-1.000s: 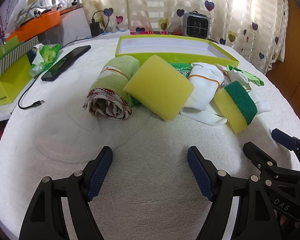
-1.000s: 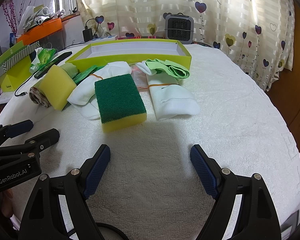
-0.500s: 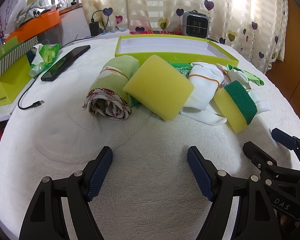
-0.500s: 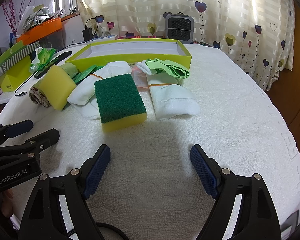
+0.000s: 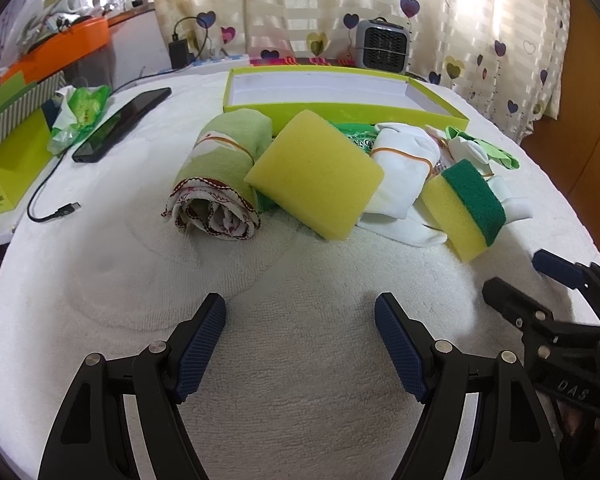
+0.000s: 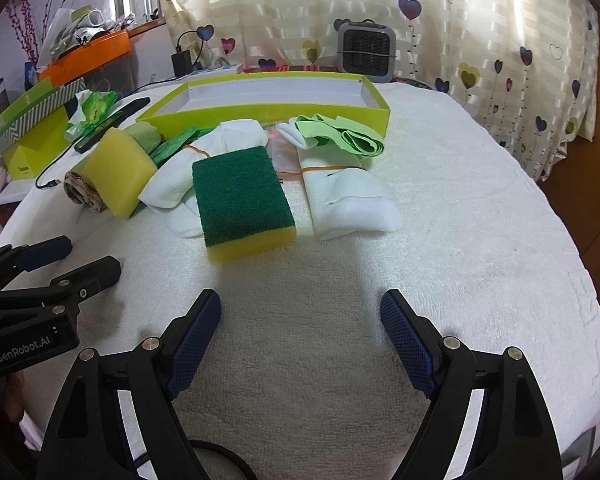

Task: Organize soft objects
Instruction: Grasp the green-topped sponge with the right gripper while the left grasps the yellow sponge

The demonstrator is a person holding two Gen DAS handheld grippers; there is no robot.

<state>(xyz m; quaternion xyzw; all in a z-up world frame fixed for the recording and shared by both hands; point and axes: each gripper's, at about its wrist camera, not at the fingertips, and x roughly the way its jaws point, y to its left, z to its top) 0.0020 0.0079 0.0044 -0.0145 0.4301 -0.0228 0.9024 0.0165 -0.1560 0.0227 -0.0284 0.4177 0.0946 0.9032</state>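
From your left wrist view, your left gripper [image 5: 300, 328] hangs low over the white towel-covered table [image 5: 300, 400], jaws spread wide and holding nothing. The plain yellow sponge [image 5: 315, 174] lies straight ahead, leaning on the rolled green towel [image 5: 224, 164], its long side running across your line of reach. The green tray [image 5: 340, 94] sits just behind the pile.

From your right wrist view, your right gripper [image 6: 300, 332] is equally wide and empty. The green-topped sponge [image 6: 242, 200] lies ahead, slightly left, long axis pointing roughly away from you; this hand is nearer it. White socks [image 6: 348, 196] rest just beside it.
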